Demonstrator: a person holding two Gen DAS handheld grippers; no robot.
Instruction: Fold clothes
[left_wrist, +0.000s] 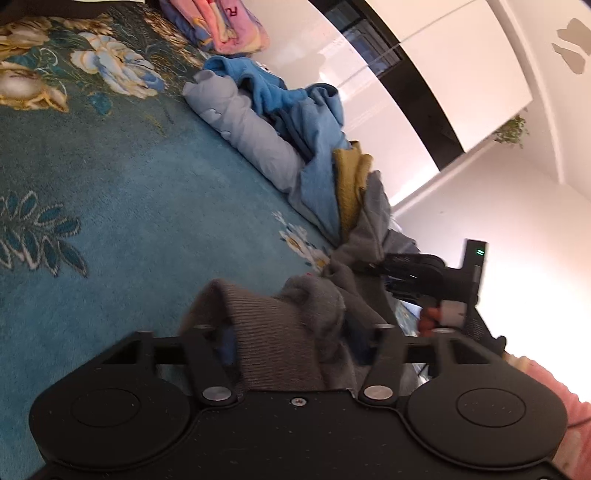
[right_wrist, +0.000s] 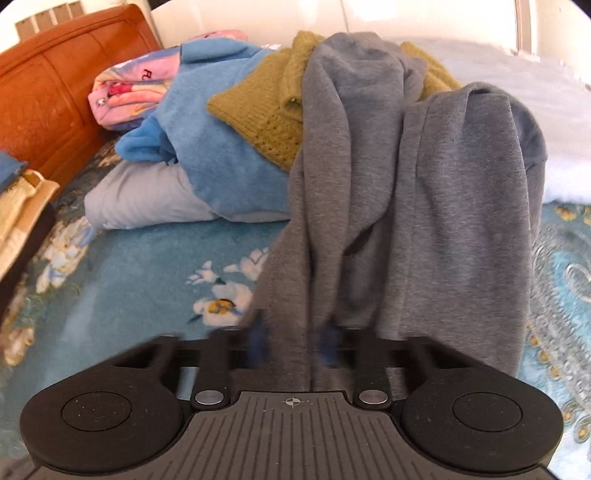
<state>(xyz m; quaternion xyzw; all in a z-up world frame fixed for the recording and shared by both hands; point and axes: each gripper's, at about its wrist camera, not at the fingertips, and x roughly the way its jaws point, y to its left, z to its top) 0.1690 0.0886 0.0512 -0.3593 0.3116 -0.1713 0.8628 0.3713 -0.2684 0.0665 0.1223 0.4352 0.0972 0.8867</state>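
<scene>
We grip the grey sweatshirt (right_wrist: 406, 192) with both claws, left claw (left_wrist: 291, 343) pinching its ribbed hem, right claw (right_wrist: 291, 343) pinching an edge, lifting it off the bed (right_wrist: 140, 266) to spread flat.

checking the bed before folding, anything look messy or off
Yes. The grey garment both grippers hold is bunched and twisted, not spread flat. Behind it, the blue top, olive knit and pale grey garment lie in a crumpled unfolded heap on the blanket. No damage shows.
</scene>
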